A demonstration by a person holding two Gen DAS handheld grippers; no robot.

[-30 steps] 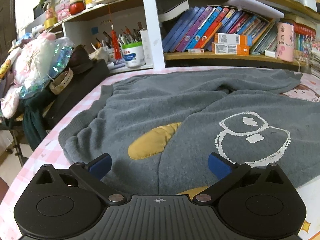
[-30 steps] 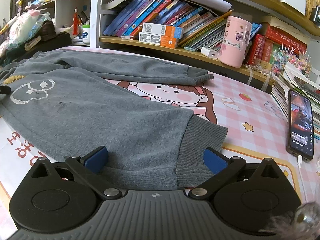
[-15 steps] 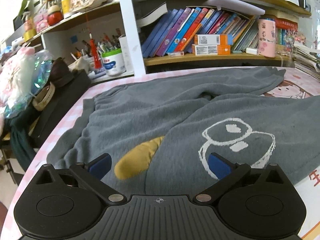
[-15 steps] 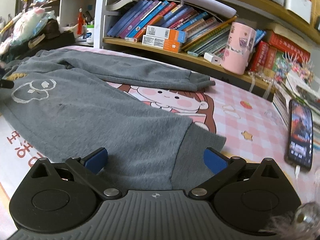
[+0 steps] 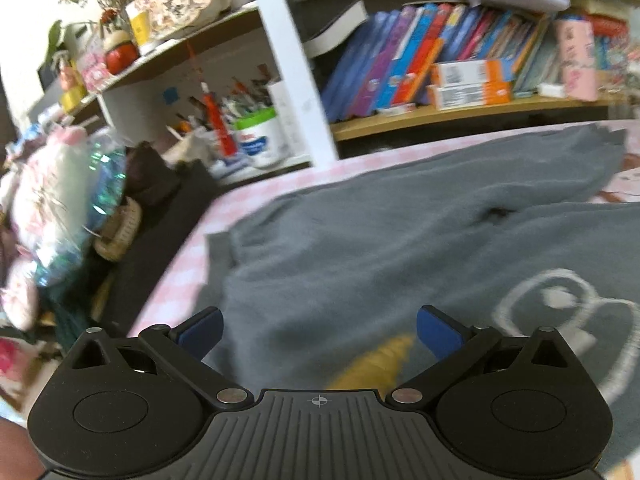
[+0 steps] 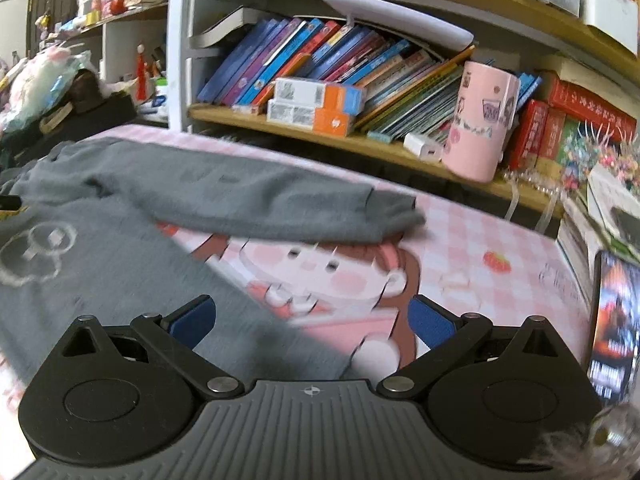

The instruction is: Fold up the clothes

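A: Where do we stand with the grey trousers (image 5: 400, 240)?

B: They lie spread flat on the desk (image 6: 460, 240), which has a pink checked cover. The waist is at the left, and the two legs run off to the right. The far leg (image 6: 248, 204) ends in a ribbed cuff close to the bookshelf (image 6: 360, 140). The near leg passes under our right tongs (image 6: 308, 320).

A: And the tongs themselves?

B: Both pairs are spread wide and hold nothing. Our left tongs (image 5: 318, 330) hover over the waist end, near the yellow patch (image 5: 372, 364) and the white print (image 5: 560, 308).

A: How will the cloth behave, do we think?

B: We judge it soft, thick and light, a fleecy knit. It should droop and drag when lifted and bunch rather than slide, so one pinch point would leave the rest trailing.

A: Then where do we grip?

B: We'd take the firm edges: the left tongs on the waistband, the right on a cuff, since ribbing gives the pads more to bite. The phone (image 6: 612, 320) at the right edge lies close, so we'd keep the swing clear of it.
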